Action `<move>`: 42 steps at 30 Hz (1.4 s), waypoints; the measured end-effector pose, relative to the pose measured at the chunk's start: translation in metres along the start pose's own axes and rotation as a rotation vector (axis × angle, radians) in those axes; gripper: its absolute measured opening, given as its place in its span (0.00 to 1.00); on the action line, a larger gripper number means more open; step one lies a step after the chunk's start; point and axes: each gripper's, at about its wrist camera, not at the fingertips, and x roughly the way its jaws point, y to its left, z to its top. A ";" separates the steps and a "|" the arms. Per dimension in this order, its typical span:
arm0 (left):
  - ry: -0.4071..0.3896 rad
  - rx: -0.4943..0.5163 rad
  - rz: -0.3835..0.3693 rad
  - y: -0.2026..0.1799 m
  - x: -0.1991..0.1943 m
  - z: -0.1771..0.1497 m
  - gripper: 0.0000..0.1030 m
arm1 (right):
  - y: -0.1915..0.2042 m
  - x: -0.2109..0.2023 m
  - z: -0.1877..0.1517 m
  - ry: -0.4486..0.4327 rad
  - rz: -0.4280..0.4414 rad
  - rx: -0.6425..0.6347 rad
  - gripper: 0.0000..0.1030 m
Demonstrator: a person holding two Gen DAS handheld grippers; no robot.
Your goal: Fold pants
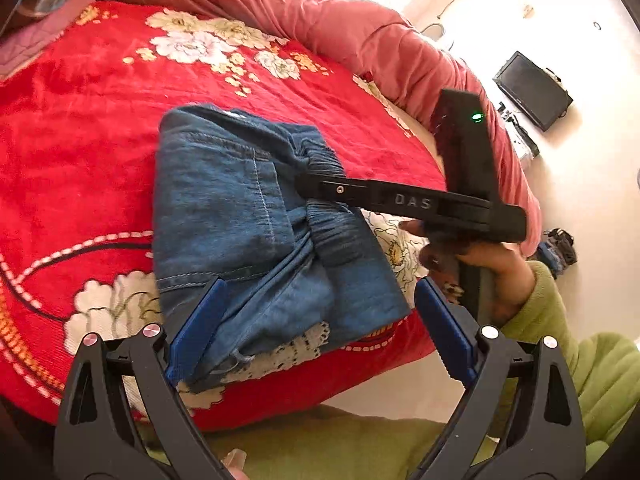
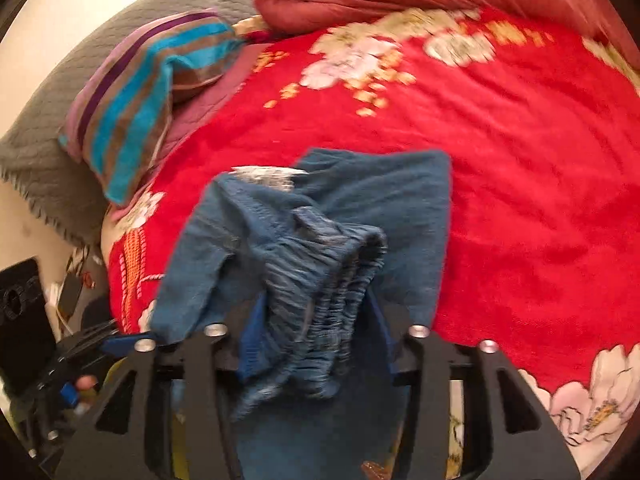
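Blue denim pants [image 1: 224, 208] lie folded into a thick block on a red floral blanket [image 1: 80, 140]. My left gripper [image 1: 320, 320] is open and wide, its blue pads [image 1: 200, 320] straddling the block's near edge, where a lace-trimmed hem shows. In the left wrist view my right gripper [image 1: 308, 188] reaches in from the right, held by a hand, with its tip on the elastic waistband [image 1: 332, 232]. In the right wrist view the right gripper [image 2: 316, 336] is shut on the bunched waistband [image 2: 320, 280], which stands up above the rest of the pants [image 2: 400, 200].
A pink quilt [image 1: 320, 12] is piled along the far side of the bed. A striped pillow [image 2: 132, 108] and a grey cover [image 2: 60, 120] lie at the head. The bed's edge runs close by; beyond it a black device [image 1: 532, 88] sits on the pale floor. A green sleeve [image 1: 560, 320] is at the lower right.
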 end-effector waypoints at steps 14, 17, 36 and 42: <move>-0.104 -0.028 0.317 0.045 -0.041 0.037 0.69 | 0.058 -0.094 -0.044 -0.218 -0.032 -0.396 0.76; -0.071 -0.019 0.287 0.047 -0.031 0.052 0.51 | 0.088 -0.094 -0.069 -0.195 -0.009 -0.582 0.75; 0.111 0.067 0.339 0.048 0.055 0.079 0.47 | 0.114 -0.019 -0.081 0.039 0.071 -0.888 0.06; 0.084 0.061 0.329 0.048 0.055 0.078 0.49 | 0.094 0.005 -0.102 0.073 -0.014 -0.864 0.06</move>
